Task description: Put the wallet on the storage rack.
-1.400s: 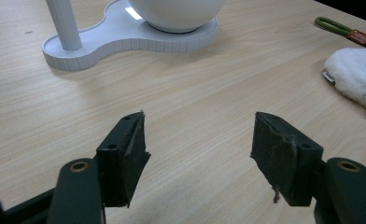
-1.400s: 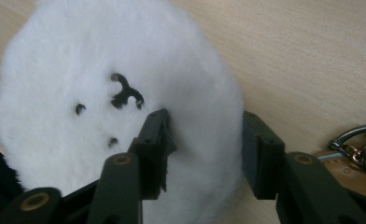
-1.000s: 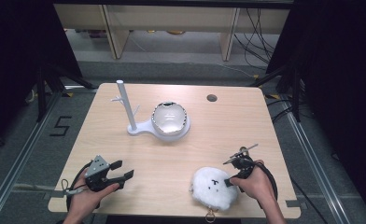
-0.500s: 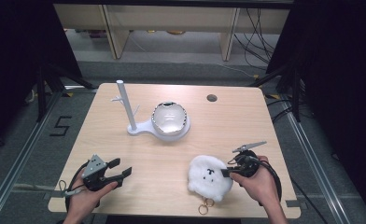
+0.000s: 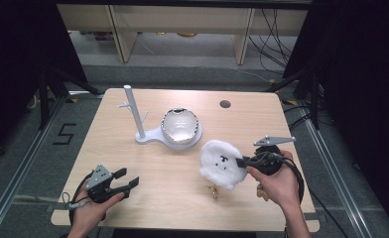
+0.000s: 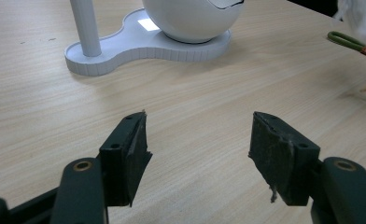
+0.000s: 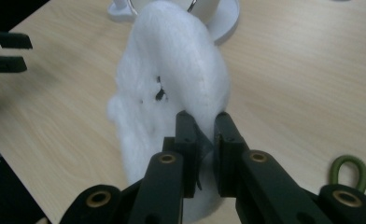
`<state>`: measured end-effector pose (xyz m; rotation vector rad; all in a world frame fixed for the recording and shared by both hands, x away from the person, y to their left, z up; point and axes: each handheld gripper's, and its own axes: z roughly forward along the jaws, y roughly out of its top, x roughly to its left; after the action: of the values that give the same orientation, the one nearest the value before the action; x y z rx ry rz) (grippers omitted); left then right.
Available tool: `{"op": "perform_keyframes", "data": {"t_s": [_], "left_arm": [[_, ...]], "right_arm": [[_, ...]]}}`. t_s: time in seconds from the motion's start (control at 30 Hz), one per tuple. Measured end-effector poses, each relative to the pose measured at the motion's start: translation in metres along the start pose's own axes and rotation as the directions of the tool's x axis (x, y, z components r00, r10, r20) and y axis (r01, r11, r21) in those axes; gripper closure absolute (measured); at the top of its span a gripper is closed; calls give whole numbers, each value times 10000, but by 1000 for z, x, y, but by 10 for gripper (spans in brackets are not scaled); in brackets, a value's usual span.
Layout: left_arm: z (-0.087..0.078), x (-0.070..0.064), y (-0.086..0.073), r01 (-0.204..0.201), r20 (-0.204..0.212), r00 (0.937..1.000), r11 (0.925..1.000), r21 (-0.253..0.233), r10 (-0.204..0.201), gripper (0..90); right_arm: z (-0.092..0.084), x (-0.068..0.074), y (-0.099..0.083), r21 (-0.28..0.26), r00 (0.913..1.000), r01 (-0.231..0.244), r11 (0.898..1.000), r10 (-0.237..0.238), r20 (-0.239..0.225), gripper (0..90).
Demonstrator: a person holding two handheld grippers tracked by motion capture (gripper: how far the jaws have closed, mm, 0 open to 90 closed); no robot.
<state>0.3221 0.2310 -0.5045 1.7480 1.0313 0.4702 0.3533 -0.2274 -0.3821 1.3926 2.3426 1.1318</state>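
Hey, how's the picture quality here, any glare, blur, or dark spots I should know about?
High view: the table is evenly lit, its surroundings nearly black, with a bright sheen inside the round white bowl. Left gripper view: a small glare patch on the white stand base; jaws sharp. Right gripper view: the fluffy white plush, pinched by the right gripper, looks soft and slightly washed out.

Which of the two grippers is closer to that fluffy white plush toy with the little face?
Right. The right gripper is clamped on the edge of the fluffy white plush toy; the left gripper rests open, well away across the wooden table.
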Motion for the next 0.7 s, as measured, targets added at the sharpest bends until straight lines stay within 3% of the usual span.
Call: {"op": "perform_keyframes", "data": {"t_s": [0.07,0.13,0.3,0.4,0.5,0.63,0.67,0.7], "left_arm": [[0,0,-1,13,66,10000,10000,-16,-13,362],[0,0,-1,21,34,10000,10000,18,-21,361],[0,0,-1,19,-38,10000,10000,57,-19,362],[1,1,-2,9,-55,10000,10000,28,-9,363],[1,1,-2,36,-84,10000,10000,17,-36,363],[1,2,-2,34,-34,10000,10000,-17,-35,363],[1,2,-3,59,-70,10000,10000,-23,-59,364],[1,2,-3,50,-71,10000,10000,-22,-50,364]], "right_arm": [[-3,-4,6,-151,9987,506,9986,-506,9,833],[-4,-1,11,-234,9999,163,9996,-162,42,833],[-5,-2,22,-795,9987,504,9956,-504,21,833],[-5,-2,27,-836,9974,724,9939,-717,115,833],[-6,1,31,-902,9987,512,9946,-505,93,833],[-3,-1,36,-1147,9963,856,9897,-841,175,833],[-3,1,37,-1205,9977,675,9904,-665,125,833],[-2,-1,39,-1224,9953,970,9877,-960,145,833]]}}
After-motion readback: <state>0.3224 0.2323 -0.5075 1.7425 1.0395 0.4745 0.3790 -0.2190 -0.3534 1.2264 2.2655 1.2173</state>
